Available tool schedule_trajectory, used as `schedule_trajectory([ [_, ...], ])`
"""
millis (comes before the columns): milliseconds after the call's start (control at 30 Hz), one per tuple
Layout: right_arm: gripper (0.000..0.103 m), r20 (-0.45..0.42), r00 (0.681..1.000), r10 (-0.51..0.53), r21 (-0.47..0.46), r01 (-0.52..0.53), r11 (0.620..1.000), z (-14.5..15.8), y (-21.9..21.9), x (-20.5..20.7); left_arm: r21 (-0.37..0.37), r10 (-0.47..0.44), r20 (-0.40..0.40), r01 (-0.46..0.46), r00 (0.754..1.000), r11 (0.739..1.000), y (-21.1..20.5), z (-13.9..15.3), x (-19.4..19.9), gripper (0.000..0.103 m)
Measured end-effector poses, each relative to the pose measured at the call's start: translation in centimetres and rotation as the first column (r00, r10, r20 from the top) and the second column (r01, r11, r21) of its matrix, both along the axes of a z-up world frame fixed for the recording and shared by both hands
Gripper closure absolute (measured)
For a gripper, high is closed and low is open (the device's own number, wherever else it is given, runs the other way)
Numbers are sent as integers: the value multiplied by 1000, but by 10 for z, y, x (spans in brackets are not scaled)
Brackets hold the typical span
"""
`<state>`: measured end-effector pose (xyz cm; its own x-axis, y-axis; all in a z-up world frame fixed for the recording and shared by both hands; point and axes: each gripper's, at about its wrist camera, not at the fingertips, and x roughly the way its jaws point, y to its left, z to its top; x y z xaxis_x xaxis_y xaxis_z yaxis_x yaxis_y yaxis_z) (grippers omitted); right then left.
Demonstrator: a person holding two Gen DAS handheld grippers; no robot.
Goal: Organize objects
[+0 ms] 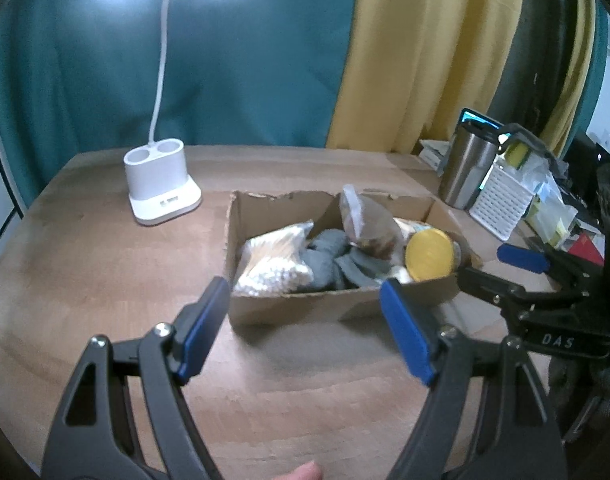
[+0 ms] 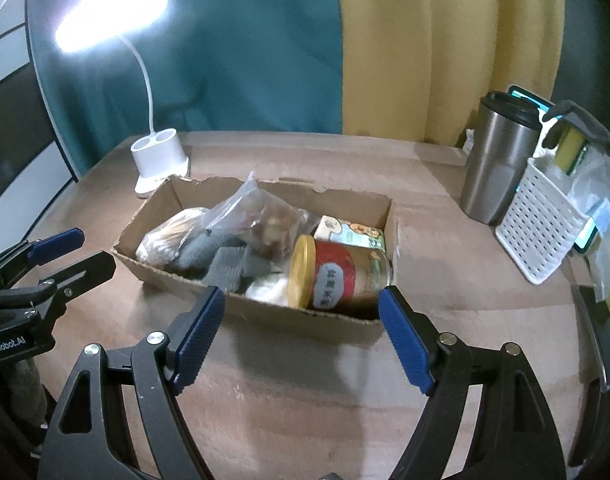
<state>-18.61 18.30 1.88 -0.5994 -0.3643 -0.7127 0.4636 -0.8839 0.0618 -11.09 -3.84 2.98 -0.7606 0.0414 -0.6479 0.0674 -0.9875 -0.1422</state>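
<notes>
An open cardboard box sits on the wooden table. It holds a jar with a yellow lid lying on its side, a bag of cotton swabs, grey cloth, a clear bag of snacks and a small carton. My left gripper is open and empty, just in front of the box. My right gripper is open and empty, in front of the box near the jar.
A lit white desk lamp stands behind the box on the left. A steel tumbler and a white perforated basket with clutter stand at the right.
</notes>
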Motion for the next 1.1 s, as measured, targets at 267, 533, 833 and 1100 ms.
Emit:
schedule_trajectory([
  [267,21,-8,1000,-9,-1,9,1000,0,15,15,-16,17,-8,-17,1000,1000,9,3,15,24],
  [533,21,-14,1000,-5,-1,5,1000,2,22,30,-17,42,-23,-43,999,999,11,4,31,24],
  [833,21,-1,1000,-9,-7,9,1000,-3,30,43,-23,40,-7,-40,999,999,15,1,39,24],
  [1100,21,-2,1000,-12,-9,12,1000,-2,30,43,-26,30,-15,-30,999,999,16,1,39,24],
])
